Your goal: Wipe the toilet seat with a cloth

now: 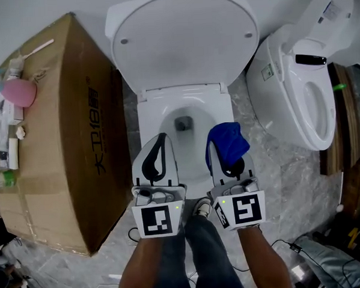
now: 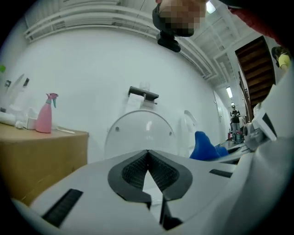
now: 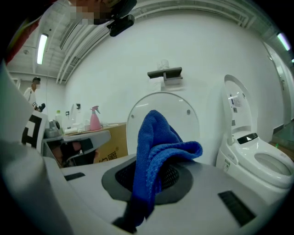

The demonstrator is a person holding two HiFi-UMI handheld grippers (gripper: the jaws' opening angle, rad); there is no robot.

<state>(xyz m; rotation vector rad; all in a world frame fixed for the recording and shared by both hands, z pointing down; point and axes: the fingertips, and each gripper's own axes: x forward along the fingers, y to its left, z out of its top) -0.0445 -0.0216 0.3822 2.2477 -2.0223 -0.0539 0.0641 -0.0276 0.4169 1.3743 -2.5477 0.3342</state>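
Nearest to the viewer, the right gripper (image 1: 229, 168) has its jaws pinching a blue cloth (image 1: 229, 138), which bunches up over the tips. Just beside it, the left gripper (image 1: 160, 141) is pressed together with nothing inside. Seen from the head, both stand over the front of the toilet seat (image 1: 152, 121). Its long axis runs away from the person toward the raised lid (image 1: 183, 41). I judge that the cloth must go down and forward, and the seat's right side is nearest to it.
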